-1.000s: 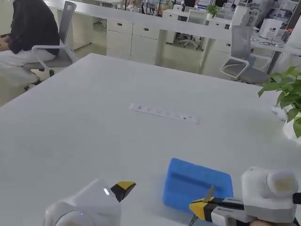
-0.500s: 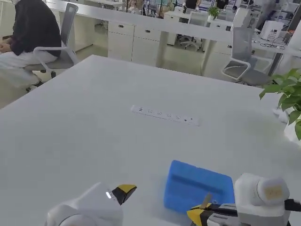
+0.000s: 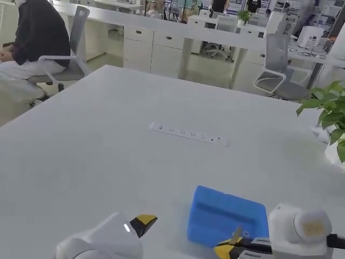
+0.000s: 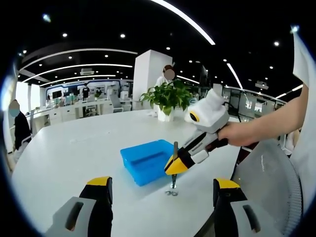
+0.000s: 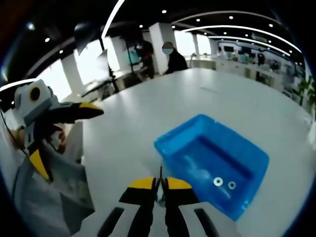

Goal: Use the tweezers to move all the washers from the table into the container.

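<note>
On the white tabletop [image 3: 97, 151], toward its near edge, a blue container [image 3: 223, 213] is sitting between the two grippers in the head view. The left gripper [image 3: 143, 222] is poking in at the lower left and the right gripper [image 3: 226, 249] at the lower right, by the container's near edge. A power strip [image 3: 188, 134] is lying farther back, well apart from the container. A person [image 3: 35, 32] is sitting on a chair [image 3: 77, 24] beyond the far left corner, and leaves of a plant [image 3: 329, 108] are reaching in from the right. The head view is not resolving any washers, nor how either pair of jaws is standing.

The right gripper view is supplying that. Its jaws are pressing closed on thin tweezers [image 5: 160, 174], which are pointing down at the tabletop just short of the container. Two washers [image 5: 217, 181] are lying on the container's floor, toward the lower right of that view. The same view is showing the left gripper's jaws spread wide with nothing between them.

The left gripper view is adding what the other two are not showing. Loose washers [image 4: 171, 193] are lying on the tabletop directly under the tweezer tips, just beside the container's side. Whether the tips are touching them I cannot tell.
</note>
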